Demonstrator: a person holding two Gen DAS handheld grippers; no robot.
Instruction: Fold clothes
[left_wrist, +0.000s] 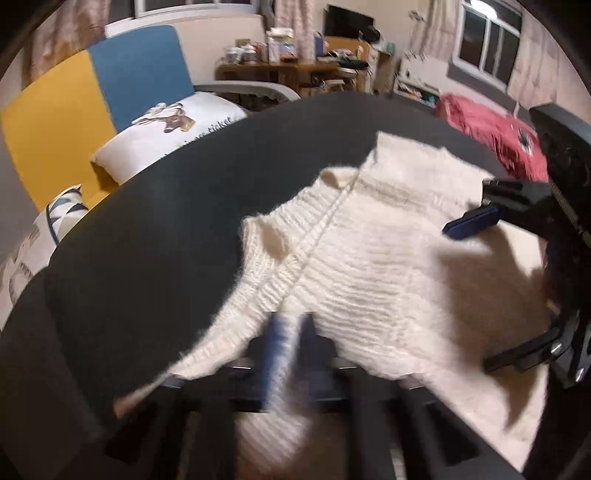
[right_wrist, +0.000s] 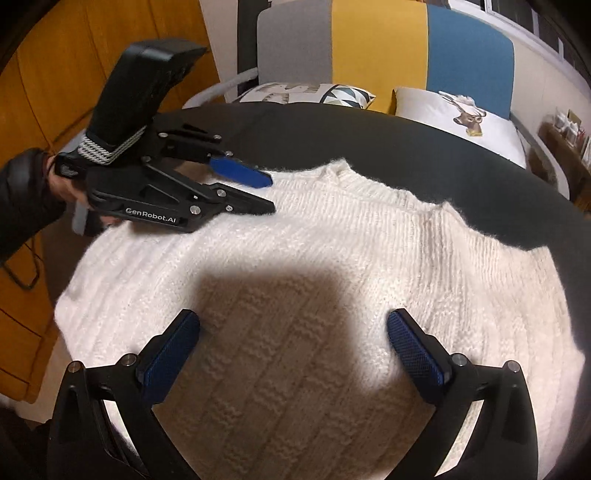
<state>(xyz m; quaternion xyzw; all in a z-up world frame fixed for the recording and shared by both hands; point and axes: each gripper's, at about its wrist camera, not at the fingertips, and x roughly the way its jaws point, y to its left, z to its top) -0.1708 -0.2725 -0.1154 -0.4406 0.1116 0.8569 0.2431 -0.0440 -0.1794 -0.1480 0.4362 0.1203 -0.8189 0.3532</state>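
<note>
Left claw blurred (motion smear), sweater between its fingers; sweater's near edge cut off.

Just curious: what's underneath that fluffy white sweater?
The white sweater lies on a dark surface, which shows around its far edges. Whatever is beneath its middle is covered.

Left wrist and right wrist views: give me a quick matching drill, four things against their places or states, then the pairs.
Things:
1. black left gripper
2. black right gripper
3. white knitted sweater
4. crumpled red cloth

Places or states:
a. jaws wide open
b. beyond the table's far edge
c. jaws closed on knit fabric
d. spread on the dark round table

Pairs: 1-c, 2-a, 3-d, 4-b
</note>
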